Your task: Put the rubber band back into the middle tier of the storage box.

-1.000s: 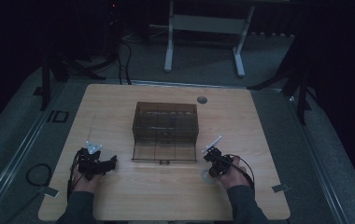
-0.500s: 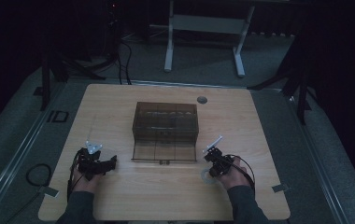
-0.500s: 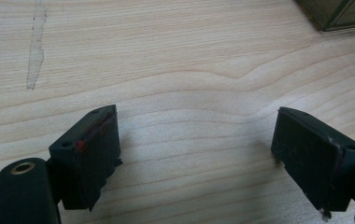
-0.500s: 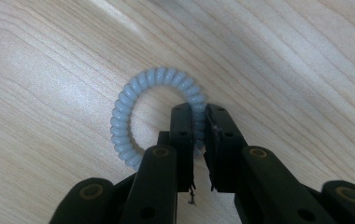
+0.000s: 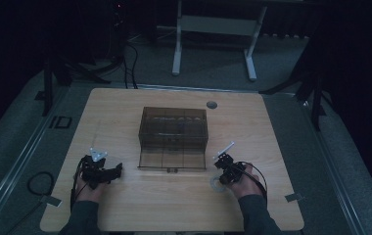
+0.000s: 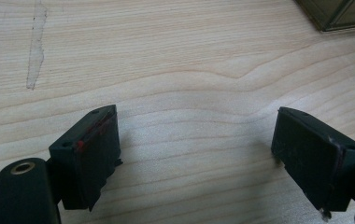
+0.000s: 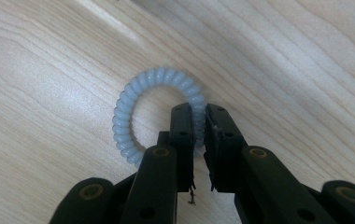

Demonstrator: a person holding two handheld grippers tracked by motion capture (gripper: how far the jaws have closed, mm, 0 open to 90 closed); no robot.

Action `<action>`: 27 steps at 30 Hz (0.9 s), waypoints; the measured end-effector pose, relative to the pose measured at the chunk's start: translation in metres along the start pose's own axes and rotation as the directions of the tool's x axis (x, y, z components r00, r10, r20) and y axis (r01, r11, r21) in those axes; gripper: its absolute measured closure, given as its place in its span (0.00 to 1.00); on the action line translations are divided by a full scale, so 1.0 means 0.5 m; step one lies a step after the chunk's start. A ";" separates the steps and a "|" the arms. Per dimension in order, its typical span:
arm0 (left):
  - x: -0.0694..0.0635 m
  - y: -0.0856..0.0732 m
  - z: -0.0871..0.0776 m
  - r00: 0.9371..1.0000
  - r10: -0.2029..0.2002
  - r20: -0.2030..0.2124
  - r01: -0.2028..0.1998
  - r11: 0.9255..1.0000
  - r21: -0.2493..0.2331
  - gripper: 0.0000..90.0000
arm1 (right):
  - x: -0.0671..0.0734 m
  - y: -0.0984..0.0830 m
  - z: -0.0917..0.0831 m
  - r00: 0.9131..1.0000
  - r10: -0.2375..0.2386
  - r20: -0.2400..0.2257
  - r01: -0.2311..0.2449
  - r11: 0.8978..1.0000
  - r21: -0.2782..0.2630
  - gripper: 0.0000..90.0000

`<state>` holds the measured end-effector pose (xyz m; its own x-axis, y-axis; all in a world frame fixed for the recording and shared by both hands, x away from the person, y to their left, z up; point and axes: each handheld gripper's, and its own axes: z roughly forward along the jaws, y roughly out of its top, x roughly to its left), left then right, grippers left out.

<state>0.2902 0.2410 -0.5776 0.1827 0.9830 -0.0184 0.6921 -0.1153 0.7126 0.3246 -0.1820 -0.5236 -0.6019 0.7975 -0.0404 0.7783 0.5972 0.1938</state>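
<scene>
Right hand-held gripper [image 7: 200,140] is clamped on a pale blue spiral hair tie [image 7: 138,112]. The near-right arc of the coil is pinched between the two black jaws, one jaw inside the ring and one outside. The rest of the hair tie is seen lying flat on the bench [image 7: 49,56]. In the high view the hair tie [image 5: 217,184] is found on the near right of the bench [image 5: 125,210], just left of the right hand [image 5: 243,183] and close in front of the right corner of the box.

Left hand-held gripper [image 6: 194,149] is held with jaws wide apart, nothing between them, bare wood grain seen below. A strip of clear tape [image 6: 35,46] is stuck to the wood further out. In the high view the left hand-held gripper [image 5: 118,170] is placed at the near left, pointed right toward the box, well apart from the hair tie.

A smoky translucent compartment box [image 5: 174,137] is set mid-bench between the two hands, its front flap folded down toward the near edge. A round cable grommet [image 5: 212,105] is seen at the far side of the bench.
</scene>
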 end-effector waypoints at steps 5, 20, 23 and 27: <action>0.000 0.000 0.000 1.000 0.000 0.000 0.000 1.000 0.000 0.17 | 0.000 0.003 -0.006 1.000 -0.008 0.004 0.008 1.000 -0.001 0.91; 0.000 0.000 0.000 1.000 0.000 0.000 0.000 1.000 0.000 0.17 | 0.007 0.013 -0.035 1.000 -0.023 0.019 0.024 1.000 -0.019 0.91; 0.000 0.000 0.000 1.000 0.000 0.000 0.000 1.000 0.000 0.17 | 0.008 0.013 -0.037 0.999 -0.027 0.021 0.027 0.999 -0.020 0.91; 0.000 0.000 0.000 1.000 0.000 0.000 0.000 1.000 0.000 0.17 | 0.012 0.014 -0.042 0.999 -0.031 0.023 0.031 0.999 -0.022 0.91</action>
<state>0.2902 0.2410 -0.5776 0.1827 0.9830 -0.0188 0.6920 -0.1149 0.7126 0.3227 -0.1748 -0.5019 -0.6211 0.7807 -0.0693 0.7551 0.6197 0.2138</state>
